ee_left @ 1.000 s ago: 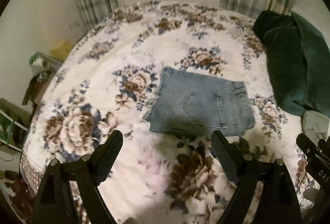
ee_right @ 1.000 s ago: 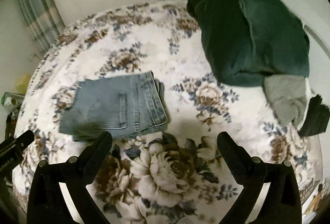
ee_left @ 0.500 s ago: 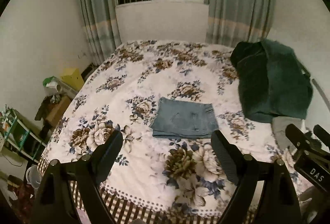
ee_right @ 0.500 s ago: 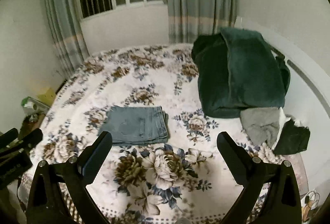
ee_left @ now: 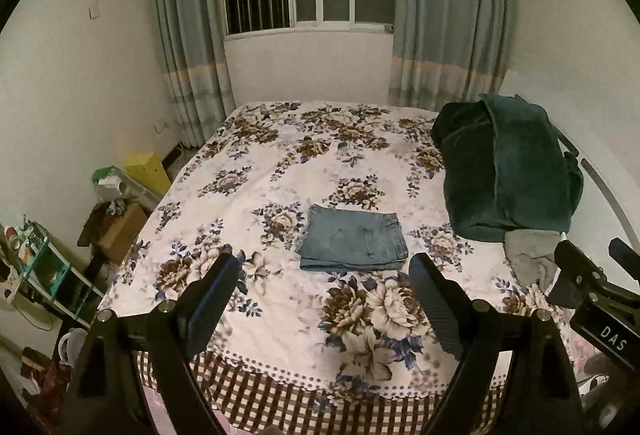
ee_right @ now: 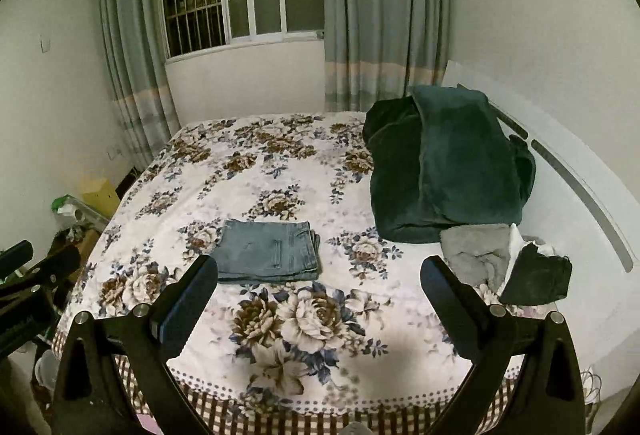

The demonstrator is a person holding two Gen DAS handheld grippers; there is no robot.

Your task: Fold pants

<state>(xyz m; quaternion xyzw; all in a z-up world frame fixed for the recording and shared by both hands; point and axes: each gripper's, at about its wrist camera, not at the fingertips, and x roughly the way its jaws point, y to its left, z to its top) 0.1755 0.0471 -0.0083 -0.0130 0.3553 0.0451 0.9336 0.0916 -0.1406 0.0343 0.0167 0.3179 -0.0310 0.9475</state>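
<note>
The blue denim pants [ee_left: 353, 238] lie folded into a flat rectangle on the floral bed sheet [ee_left: 304, 163], near the bed's middle. They also show in the right wrist view [ee_right: 269, 251]. My left gripper [ee_left: 324, 299] is open and empty, held well back from the pants over the bed's near edge. My right gripper [ee_right: 320, 303] is open and empty too, equally far back. The right gripper's body shows at the right edge of the left wrist view [ee_left: 592, 295], and the left gripper's body at the left edge of the right wrist view [ee_right: 28, 287].
A dark green blanket [ee_left: 508, 171] is heaped on the bed's right side, with grey cloth [ee_right: 476, 255] and a dark garment [ee_right: 536, 275] in front of it. Boxes and a shelf [ee_left: 44, 271] stand left of the bed. A window with curtains is behind.
Both grippers have pulled back and up from the folded pants, so the whole bed and the window now show. The pants have not moved. Both grippers stay open.
</note>
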